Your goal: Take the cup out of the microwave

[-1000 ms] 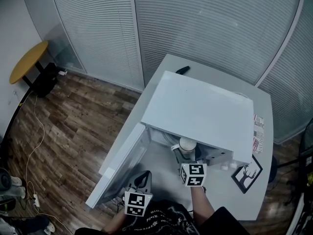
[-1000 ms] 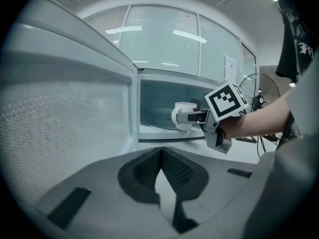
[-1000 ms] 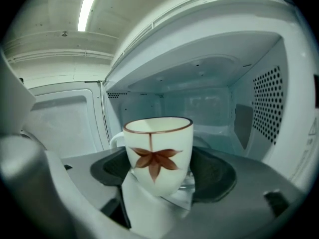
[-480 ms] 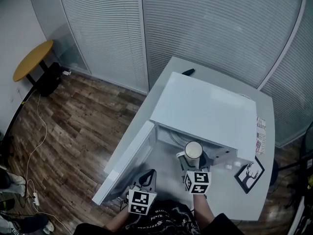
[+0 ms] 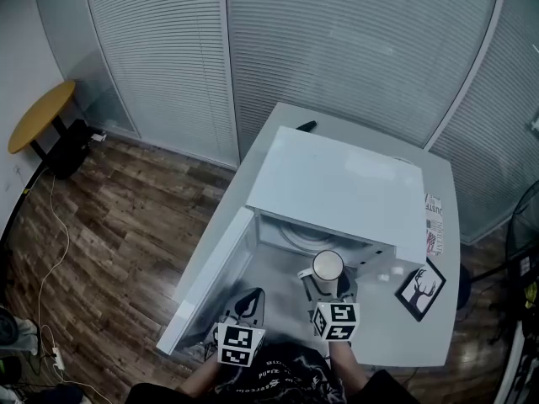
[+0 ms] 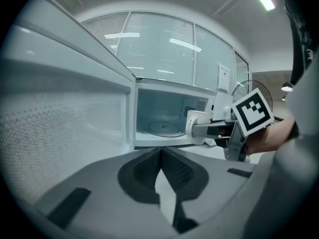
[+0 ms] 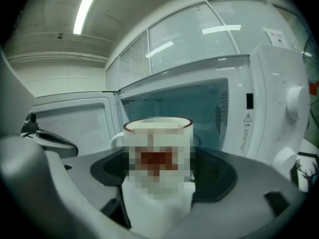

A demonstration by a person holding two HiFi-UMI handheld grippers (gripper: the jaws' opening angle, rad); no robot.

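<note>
- The microwave sits on the white surface. Its door stands wide open to your left, so the cavity is easy to reach.
- Your left gripper hangs beside the door, jaws pressed together on nothing, clear of the cup's way out.
- Your right gripper has its jaws clenched on the cup, upright, just outside the cavity mouth.

Open door L of microwave
</note>
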